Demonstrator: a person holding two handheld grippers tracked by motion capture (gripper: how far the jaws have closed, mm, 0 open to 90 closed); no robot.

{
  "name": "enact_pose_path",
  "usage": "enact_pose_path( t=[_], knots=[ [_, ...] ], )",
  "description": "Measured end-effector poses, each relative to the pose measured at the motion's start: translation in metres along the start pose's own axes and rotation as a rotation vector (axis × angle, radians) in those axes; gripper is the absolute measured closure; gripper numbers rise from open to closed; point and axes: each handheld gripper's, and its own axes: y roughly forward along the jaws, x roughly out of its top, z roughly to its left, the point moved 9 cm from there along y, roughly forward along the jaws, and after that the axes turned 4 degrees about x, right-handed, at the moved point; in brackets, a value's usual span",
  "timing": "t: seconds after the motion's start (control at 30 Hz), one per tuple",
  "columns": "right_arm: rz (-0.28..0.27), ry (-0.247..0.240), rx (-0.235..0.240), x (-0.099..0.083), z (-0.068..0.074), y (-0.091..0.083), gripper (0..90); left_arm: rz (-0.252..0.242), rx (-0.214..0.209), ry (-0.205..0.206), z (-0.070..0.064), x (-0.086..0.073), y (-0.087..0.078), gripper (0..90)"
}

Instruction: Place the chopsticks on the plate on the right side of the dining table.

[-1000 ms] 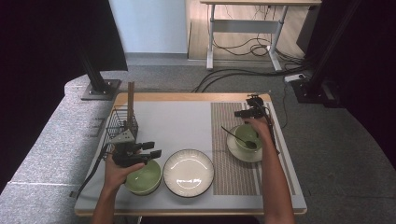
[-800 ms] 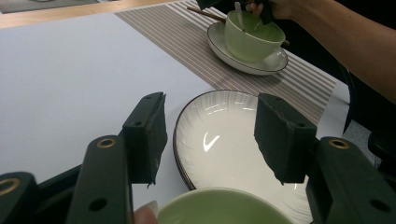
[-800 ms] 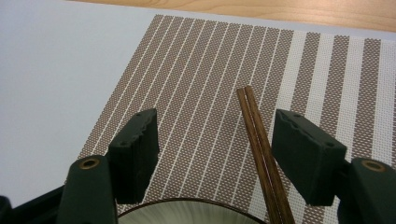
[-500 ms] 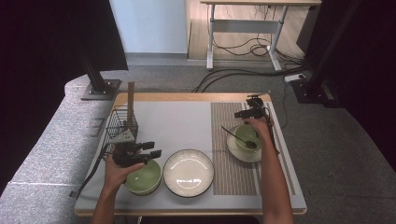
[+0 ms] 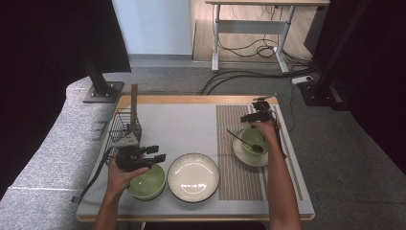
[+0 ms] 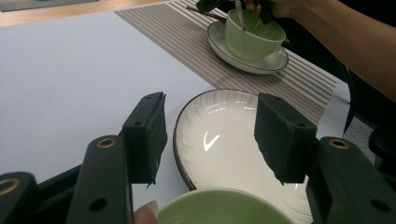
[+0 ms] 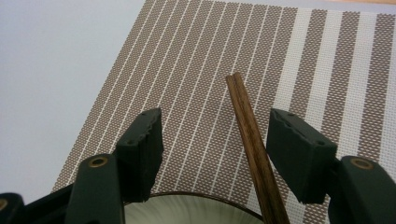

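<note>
Right gripper view: chopsticks between hand-held gripper jaws.

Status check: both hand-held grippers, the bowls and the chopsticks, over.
Left hand-held gripper open above green bowl. Right hand-held gripper open, wooden chopsticks between its jaws, ungripped. White plate beside bowl, no obstruction.

A lab-like recording room: black curtains, a metal-framed desk, loose floor cables.

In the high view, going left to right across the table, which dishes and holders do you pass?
Wire basket → green bowl → white plate → green cup on its saucer.
</note>
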Motion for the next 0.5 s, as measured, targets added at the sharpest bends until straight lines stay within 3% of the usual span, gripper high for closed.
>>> enact_pose_path(
  t=[0.5],
  knots=[
    [0.032, -0.049, 0.026, -0.0027, 0.0080, 0.0003, 38.6, -0.002, -0.003, -0.001, -0.0001, 0.0004, 0.0002, 43.9]
  ],
)
